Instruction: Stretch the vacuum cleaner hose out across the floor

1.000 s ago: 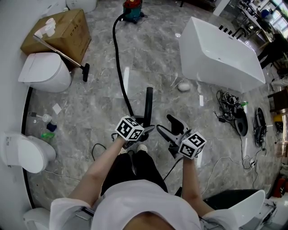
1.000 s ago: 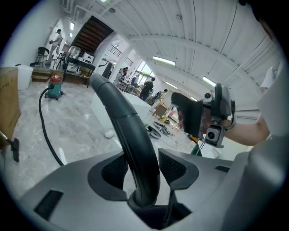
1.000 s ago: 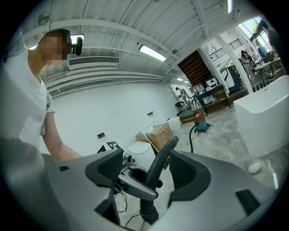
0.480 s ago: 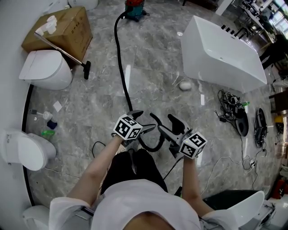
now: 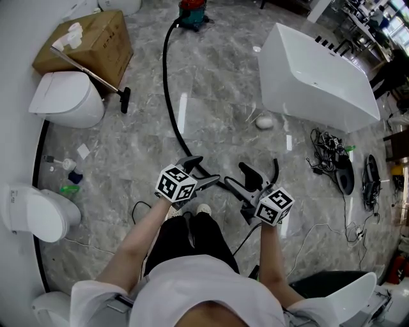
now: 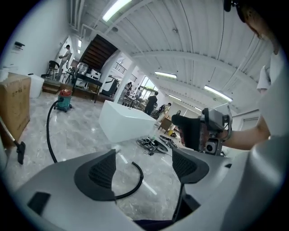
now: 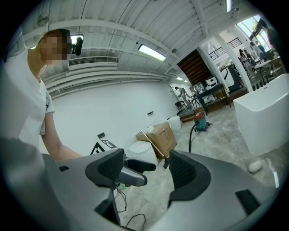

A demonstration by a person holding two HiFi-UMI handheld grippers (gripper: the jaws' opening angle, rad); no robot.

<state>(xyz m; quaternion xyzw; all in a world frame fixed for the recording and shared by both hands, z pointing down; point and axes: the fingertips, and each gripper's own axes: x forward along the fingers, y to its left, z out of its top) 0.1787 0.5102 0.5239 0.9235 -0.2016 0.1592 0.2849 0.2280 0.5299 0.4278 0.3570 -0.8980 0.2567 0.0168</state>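
Observation:
The red and teal vacuum cleaner stands at the far end of the marble floor. Its black hose runs from it toward me, passes under both grippers and ends at a tip on the right. My left gripper hovers above the hose, open, with nothing between its pads. In the left gripper view the hose curves on the floor below the empty jaws. My right gripper is open too and holds nothing; its own view shows the vacuum cleaner far off.
A white bathtub stands at the right, with a tangle of cables beside it. Two toilets, a cardboard box and a wand with a floor nozzle line the left. A small white object lies mid-floor.
The left gripper's jaws have opened and let go of the hose end, which stood upright a second ago. That end has dropped to the floor and swung out to the right.

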